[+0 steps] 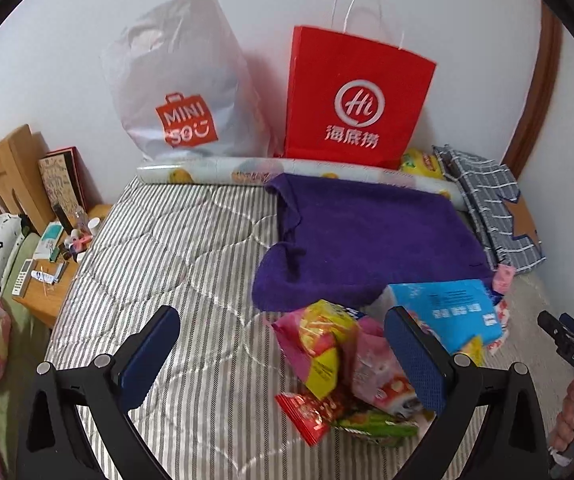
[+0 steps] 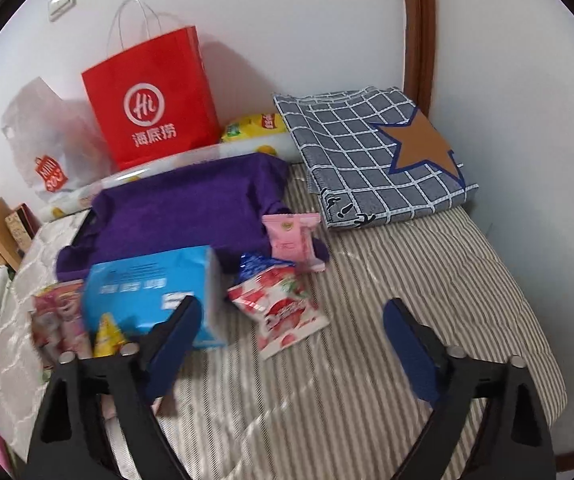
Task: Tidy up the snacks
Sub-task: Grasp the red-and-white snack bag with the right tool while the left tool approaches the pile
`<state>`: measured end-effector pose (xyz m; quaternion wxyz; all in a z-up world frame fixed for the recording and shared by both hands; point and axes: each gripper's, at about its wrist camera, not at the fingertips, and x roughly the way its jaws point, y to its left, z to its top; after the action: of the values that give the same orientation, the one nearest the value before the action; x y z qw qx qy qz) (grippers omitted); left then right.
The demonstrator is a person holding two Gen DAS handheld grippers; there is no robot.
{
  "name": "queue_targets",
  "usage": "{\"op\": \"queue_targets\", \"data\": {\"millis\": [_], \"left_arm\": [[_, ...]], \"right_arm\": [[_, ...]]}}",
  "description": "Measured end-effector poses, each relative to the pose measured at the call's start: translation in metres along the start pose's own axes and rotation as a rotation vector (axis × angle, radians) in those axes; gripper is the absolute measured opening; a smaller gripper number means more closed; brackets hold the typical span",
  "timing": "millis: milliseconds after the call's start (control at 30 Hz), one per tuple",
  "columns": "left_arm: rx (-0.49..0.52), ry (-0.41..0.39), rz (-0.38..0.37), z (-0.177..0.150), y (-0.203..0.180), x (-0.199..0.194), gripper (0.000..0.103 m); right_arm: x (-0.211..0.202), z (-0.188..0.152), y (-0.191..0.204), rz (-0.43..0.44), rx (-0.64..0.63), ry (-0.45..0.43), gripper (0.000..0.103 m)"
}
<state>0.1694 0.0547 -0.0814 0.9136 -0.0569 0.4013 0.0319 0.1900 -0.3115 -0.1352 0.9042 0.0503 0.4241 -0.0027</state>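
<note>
Both grippers (image 1: 283, 356) (image 2: 289, 344) gaping, snack packets (image 1: 339, 372) piled, perhaps touching blue box (image 1: 451, 312)

Glossy plastic snack packets (image 1: 351, 372) lie by a fuzzy purple cloth (image 1: 371, 240) and matt red paper bag (image 1: 355, 96)

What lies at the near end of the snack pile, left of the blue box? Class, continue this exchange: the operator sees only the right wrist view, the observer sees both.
Observer: A red packet lies there, with a green packet against it.
Operator: Where is the left gripper?
Observer: The left gripper is open above the striped mattress, with one finger by the pile.
Operator: What stands beside the bed on that side?
Observer: A wooden nightstand, cluttered with small items.
</note>
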Motion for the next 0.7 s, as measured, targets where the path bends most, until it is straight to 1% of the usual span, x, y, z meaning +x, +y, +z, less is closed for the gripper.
{"op": "queue_targets", "data": {"millis": [67, 200, 267, 333, 533, 633, 700], "left_arm": [[-0.009, 0.013, 0.007, 0.001, 0.003, 0.009, 0.102], [-0.029, 0.042, 0.011, 0.003, 0.013, 0.028, 0.102], [-0.034, 0.061, 0.020, 0.003, 0.017, 0.038, 0.102], [-0.038, 0.077, 0.027, 0.002, 0.020, 0.046, 0.102], [-0.043, 0.099, 0.020, 0.001, 0.027, 0.059, 0.102], [-0.038, 0.102, 0.014, -0.002, 0.028, 0.061, 0.102], [-0.036, 0.105, 0.009, -0.003, 0.029, 0.061, 0.102]], "right_arm": [[0.017, 0.002, -0.002, 0.016, -0.005, 0.025, 0.083], [0.045, 0.001, -0.003, 0.046, -0.020, 0.046, 0.081], [0.054, -0.002, -0.001, 0.064, -0.015, 0.052, 0.079], [0.064, -0.005, 0.003, 0.089, -0.038, 0.071, 0.078], [0.081, -0.010, 0.015, 0.085, -0.122, 0.080, 0.076], [0.092, -0.010, 0.019, 0.072, -0.147, 0.100, 0.076], [0.097, -0.011, 0.019, 0.077, -0.153, 0.113, 0.072]]}}
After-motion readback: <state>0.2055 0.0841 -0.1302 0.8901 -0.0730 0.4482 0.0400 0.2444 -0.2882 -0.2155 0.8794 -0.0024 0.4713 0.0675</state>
